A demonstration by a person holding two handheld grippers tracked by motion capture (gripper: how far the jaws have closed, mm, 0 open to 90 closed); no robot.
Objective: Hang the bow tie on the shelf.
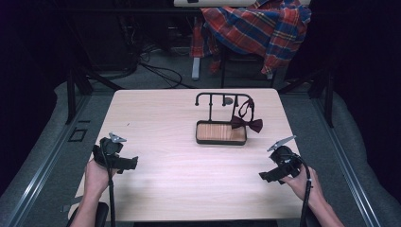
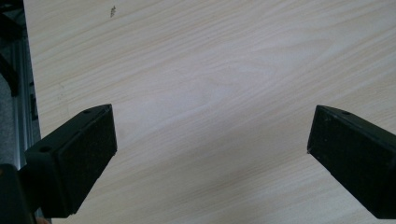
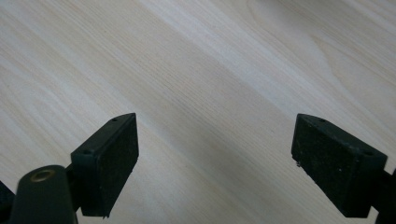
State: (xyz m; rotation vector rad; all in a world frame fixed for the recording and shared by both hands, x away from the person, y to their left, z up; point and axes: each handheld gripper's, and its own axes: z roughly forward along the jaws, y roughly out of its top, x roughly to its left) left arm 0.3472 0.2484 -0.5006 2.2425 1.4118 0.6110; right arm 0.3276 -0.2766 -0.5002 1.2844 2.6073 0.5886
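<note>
Two claws waiting, one bow tie on its stand

Left claw [image 1: 131, 163] and right claw [image 1: 265, 176] both gape empty over the bare table [image 1: 156, 118]. The single bow tie [image 1: 247, 124] hangs from the stand [image 1: 221, 116] (one rack, one tray), ahead and nearer the right claw, wings lying crosswise.

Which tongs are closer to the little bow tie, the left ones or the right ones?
The right tongs. They sit near the table's front right, just in front of the bow tie on the stand. The left tongs are far across, at the front left.
</note>
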